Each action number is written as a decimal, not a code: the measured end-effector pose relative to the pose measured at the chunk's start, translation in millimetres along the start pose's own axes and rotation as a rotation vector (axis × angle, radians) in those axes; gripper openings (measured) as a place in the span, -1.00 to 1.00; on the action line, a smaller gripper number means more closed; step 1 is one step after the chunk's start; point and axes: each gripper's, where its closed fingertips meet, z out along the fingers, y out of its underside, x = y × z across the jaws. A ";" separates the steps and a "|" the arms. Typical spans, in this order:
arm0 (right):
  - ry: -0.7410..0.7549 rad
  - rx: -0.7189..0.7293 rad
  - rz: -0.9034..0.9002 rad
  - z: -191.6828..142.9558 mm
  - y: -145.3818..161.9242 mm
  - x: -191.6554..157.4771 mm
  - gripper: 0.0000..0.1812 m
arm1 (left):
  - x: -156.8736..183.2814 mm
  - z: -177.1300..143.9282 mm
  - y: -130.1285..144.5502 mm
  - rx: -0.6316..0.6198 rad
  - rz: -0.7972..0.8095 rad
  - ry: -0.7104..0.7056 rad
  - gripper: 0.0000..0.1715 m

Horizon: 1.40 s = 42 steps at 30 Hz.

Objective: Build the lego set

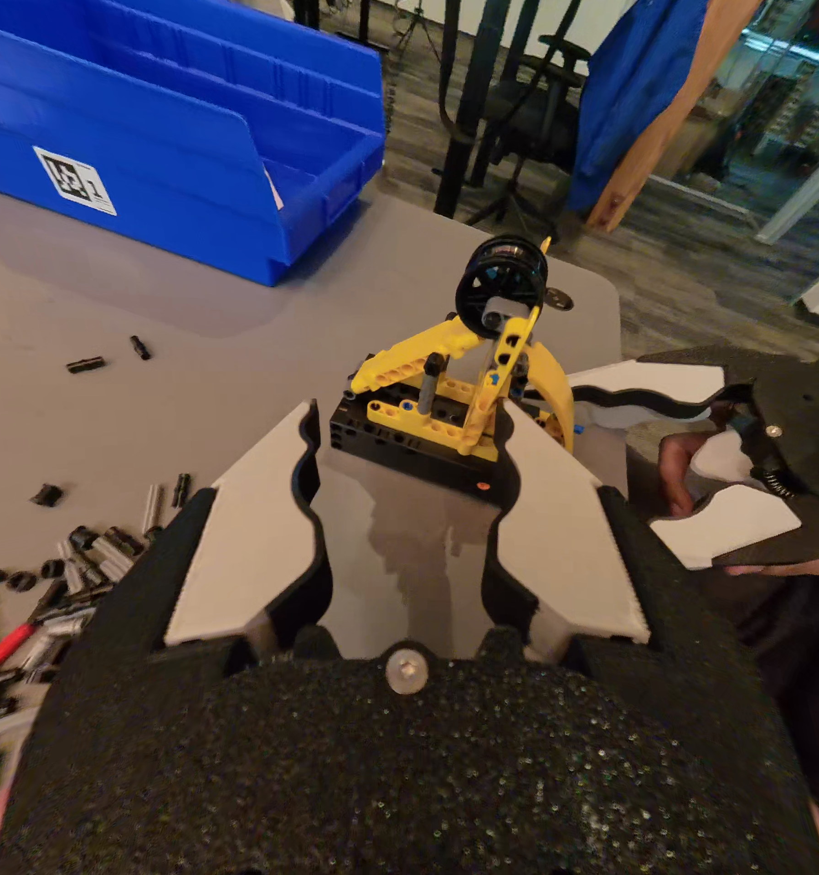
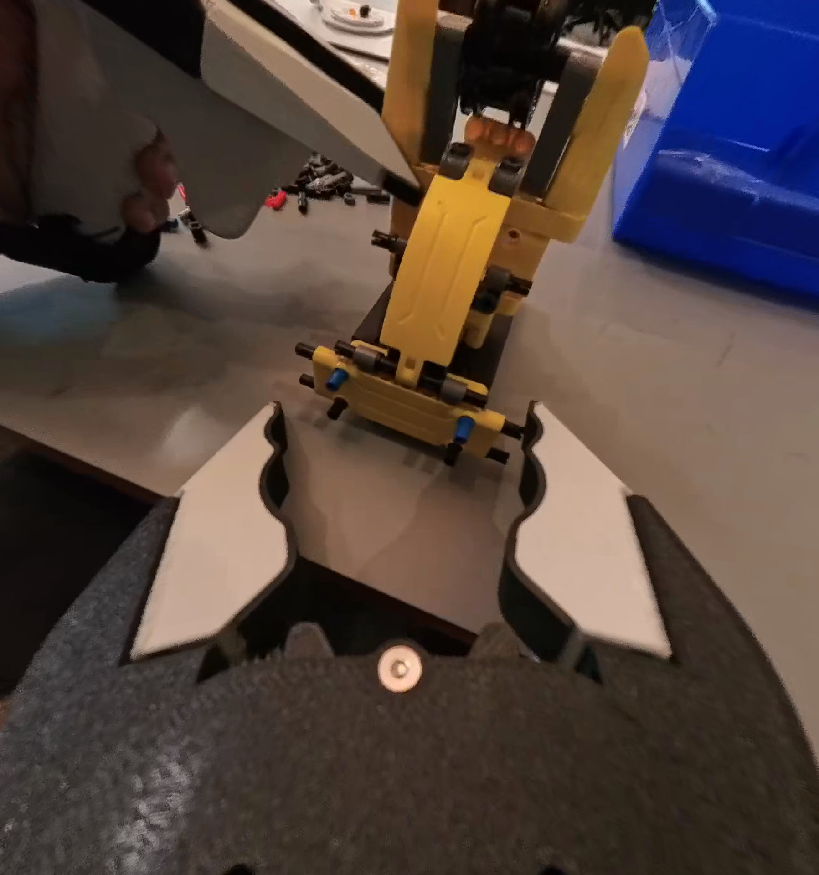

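A yellow and black toy-brick model [image 1: 445, 416] with a black wheel [image 1: 502, 284] on top stands on the grey table [image 1: 208, 379]. My left gripper [image 1: 409, 421] has its white fingers on both sides of the model's black base and looks closed against it. The left gripper's finger [image 2: 265, 113] also shows in the right wrist view, touching the model's far side. My right gripper [image 2: 405, 412] is open, its tips flanking the model's low yellow end [image 2: 407, 407] with its black and blue pins, not gripping it. It also shows in the left wrist view [image 1: 582, 402], beside the yellow arch.
A blue bin [image 1: 185, 165] stands at the back of the table, also seen in the right wrist view [image 2: 729, 189]. A pile of loose black, grey and red pieces [image 1: 57, 592] lies to the left. The table's edge [image 1: 615, 331] is just behind the model. A hand [image 1: 677, 473] holds the right gripper.
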 end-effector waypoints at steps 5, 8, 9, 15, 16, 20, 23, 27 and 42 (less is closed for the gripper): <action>-0.033 -0.005 0.018 4.0 -2.6 -2.8 0.17 | 29.1 6.4 -2.2 -0.006 -0.017 0.215 -0.15; -0.042 0.014 0.032 3.0 -4.7 -1.8 0.11 | 41.5 6.0 -0.3 -0.018 -0.041 0.294 -0.19; -0.044 0.017 0.031 1.8 -4.5 -1.1 0.06 | 39.8 6.6 -0.5 -0.018 -0.051 0.280 -0.25; -0.058 0.034 0.050 -4.3 -4.3 2.5 -0.07 | 32.5 7.1 2.3 -0.025 -0.069 0.218 -0.54; -0.060 0.034 0.049 -5.1 -4.0 2.2 -0.07 | 32.5 6.9 2.7 -0.026 -0.066 0.214 -0.56; -0.073 0.041 0.047 -11.4 -2.0 -0.6 -0.07 | 38.0 4.6 5.2 -0.032 -0.060 0.229 -0.57; -0.073 0.052 0.048 -22.4 2.2 -0.8 -0.11 | 40.1 3.4 6.0 -0.028 -0.055 0.220 -0.57; -0.059 0.051 0.066 -39.6 14.8 4.3 -0.24 | 38.7 3.1 6.9 -0.027 -0.039 0.189 -0.57; -0.073 0.179 0.027 -27.9 -62.9 22.5 -0.52 | 37.5 -0.3 4.1 0.004 -0.008 0.159 -0.56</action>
